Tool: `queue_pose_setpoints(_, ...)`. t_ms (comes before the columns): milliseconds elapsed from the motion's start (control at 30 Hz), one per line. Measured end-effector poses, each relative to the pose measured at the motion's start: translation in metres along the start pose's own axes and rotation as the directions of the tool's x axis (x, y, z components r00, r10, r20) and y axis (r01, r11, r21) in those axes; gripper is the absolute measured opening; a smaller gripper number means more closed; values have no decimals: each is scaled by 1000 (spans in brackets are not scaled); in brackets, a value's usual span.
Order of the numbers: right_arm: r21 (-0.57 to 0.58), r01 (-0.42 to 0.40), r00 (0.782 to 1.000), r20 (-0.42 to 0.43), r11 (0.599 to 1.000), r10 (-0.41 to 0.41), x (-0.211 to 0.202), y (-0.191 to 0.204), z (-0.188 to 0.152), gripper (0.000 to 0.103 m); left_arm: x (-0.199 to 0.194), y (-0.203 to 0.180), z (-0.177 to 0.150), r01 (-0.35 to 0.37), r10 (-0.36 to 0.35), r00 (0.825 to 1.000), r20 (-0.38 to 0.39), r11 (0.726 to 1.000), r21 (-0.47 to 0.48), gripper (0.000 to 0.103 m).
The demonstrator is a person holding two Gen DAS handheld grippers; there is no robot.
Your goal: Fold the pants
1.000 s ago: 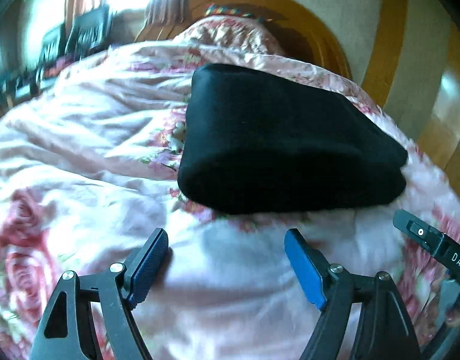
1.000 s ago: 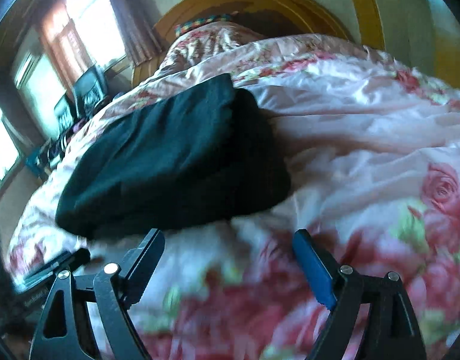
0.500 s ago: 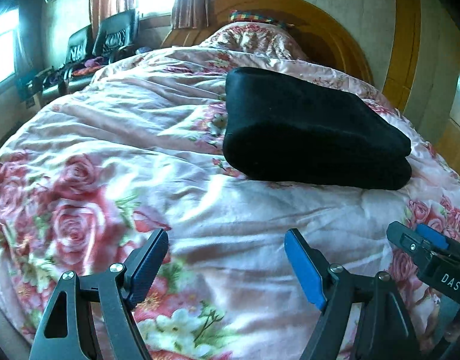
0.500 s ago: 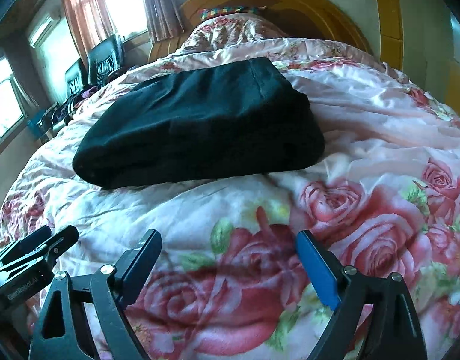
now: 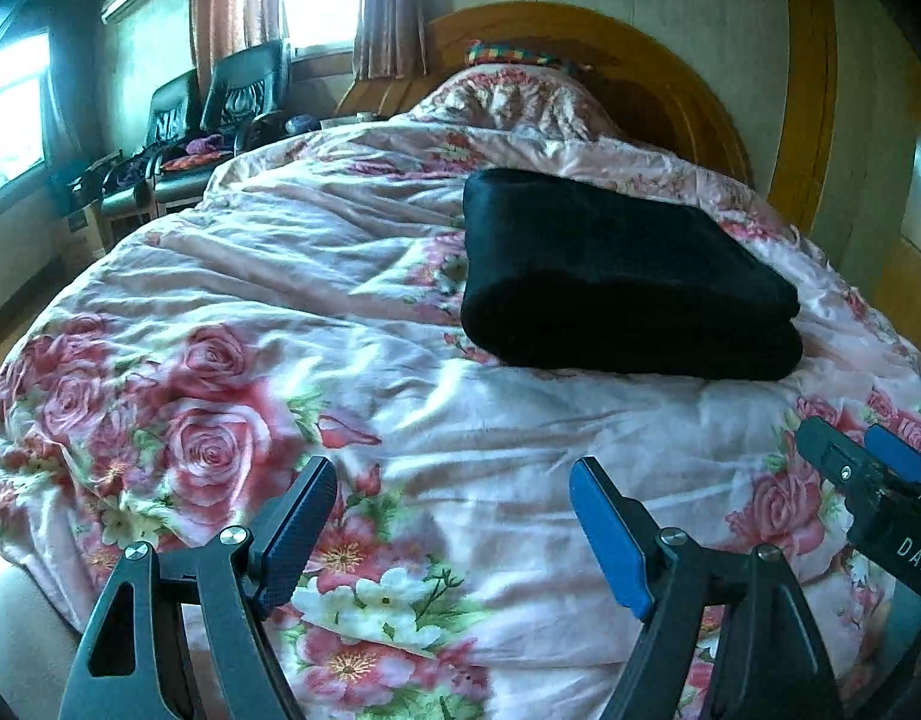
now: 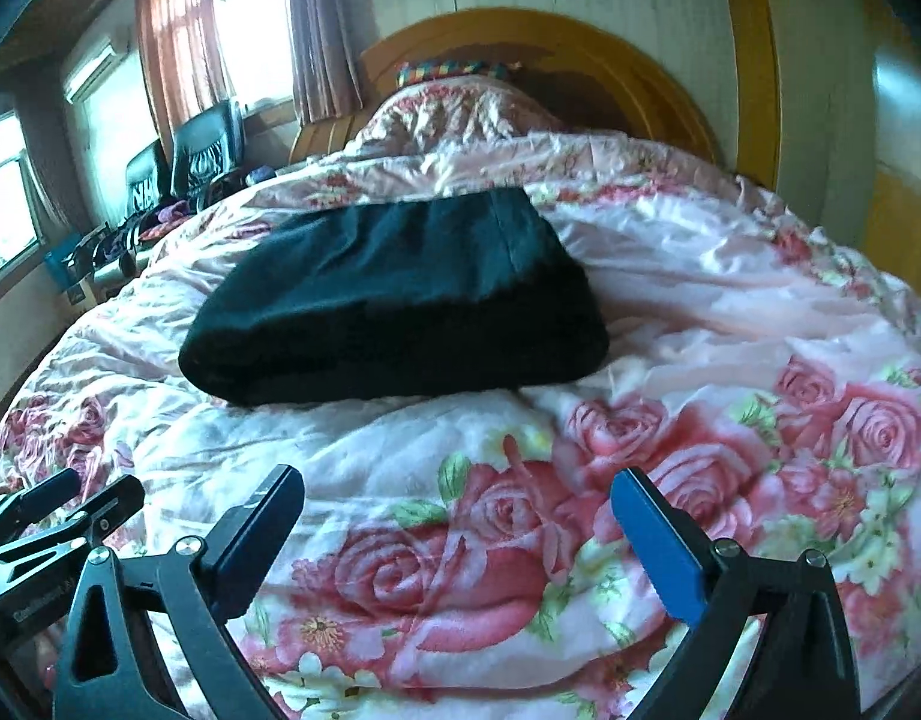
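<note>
The pants (image 5: 622,276) are black and lie on the bed (image 5: 280,276), on top of a pink blanket with roses (image 6: 730,324). They sit in the middle of the bed, nearer the wooden headboard (image 5: 658,90) than the tools. They are already folded into a thick, neat bundle with a round fold on one side.

The left tool (image 5: 451,525) is spread wide and holds nothing. The right tool (image 6: 457,531) is spread wide too and holds nothing. Both hang over the near part of the bed, well apart from the pants. In the left view the right tool also shows at the far right edge (image 5: 868,480).

The pants look soft and floppy, not stiff. They look light, but the bundle is thick, so it may sag or fall open if it is lifted by one corner. The cloth does not look slippery. It will not break.

If the bundle has to be moved, the best place to hold it is the round folded side, pinching all the layers together. Two tools, one at each end, would keep it from falling open. The fold looks done.
</note>
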State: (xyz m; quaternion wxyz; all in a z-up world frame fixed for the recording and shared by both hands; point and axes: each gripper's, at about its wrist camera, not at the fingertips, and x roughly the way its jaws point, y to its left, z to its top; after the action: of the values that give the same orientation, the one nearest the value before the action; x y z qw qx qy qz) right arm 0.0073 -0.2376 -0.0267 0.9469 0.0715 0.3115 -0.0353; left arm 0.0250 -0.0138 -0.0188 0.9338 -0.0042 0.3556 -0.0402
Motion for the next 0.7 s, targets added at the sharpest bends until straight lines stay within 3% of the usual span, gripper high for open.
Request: queue_pose_setpoints(700,-14,-33,999,0,999,33,0,4,0,103,-9,-6,0,5,-5,999,39,1000,11,81)
